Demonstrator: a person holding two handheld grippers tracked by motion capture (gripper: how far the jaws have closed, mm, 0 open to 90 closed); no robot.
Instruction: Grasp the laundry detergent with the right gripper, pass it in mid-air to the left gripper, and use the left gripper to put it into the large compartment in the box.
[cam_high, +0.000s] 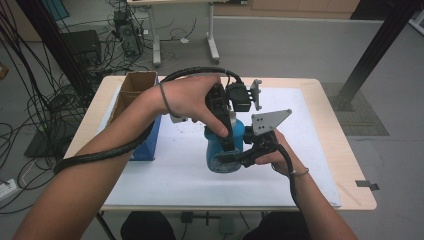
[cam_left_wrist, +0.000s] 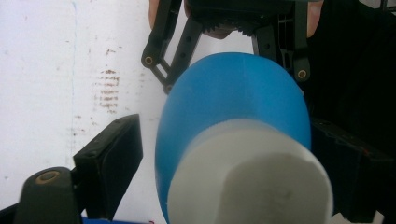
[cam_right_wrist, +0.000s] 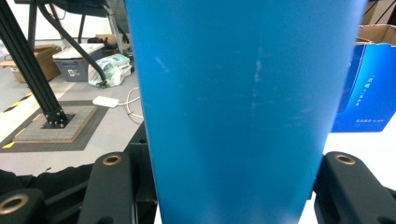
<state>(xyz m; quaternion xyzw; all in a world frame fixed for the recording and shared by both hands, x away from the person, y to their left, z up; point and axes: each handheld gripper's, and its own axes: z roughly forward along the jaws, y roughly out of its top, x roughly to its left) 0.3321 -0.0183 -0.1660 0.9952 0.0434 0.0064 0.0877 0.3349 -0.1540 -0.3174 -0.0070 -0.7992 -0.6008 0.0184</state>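
Both grippers meet at a blue bottle (cam_high: 223, 145) over the white mat (cam_high: 165, 175) in the high view: the left gripper (cam_high: 227, 145) comes from above, the right gripper (cam_high: 240, 157) clamps its lower body; hands hide the jaw tips.

Left gripper view: white cap (cam_left_wrist: 252, 182) sits between 2 jaws, left pad (cam_left_wrist: 116, 158) apart, right pad's contact unclear.

Right gripper view: both jaws press the bottle's sides, its ends cut off.

Blue bottle (cam_high: 220, 150), white cap (cam_left_wrist: 252, 182)
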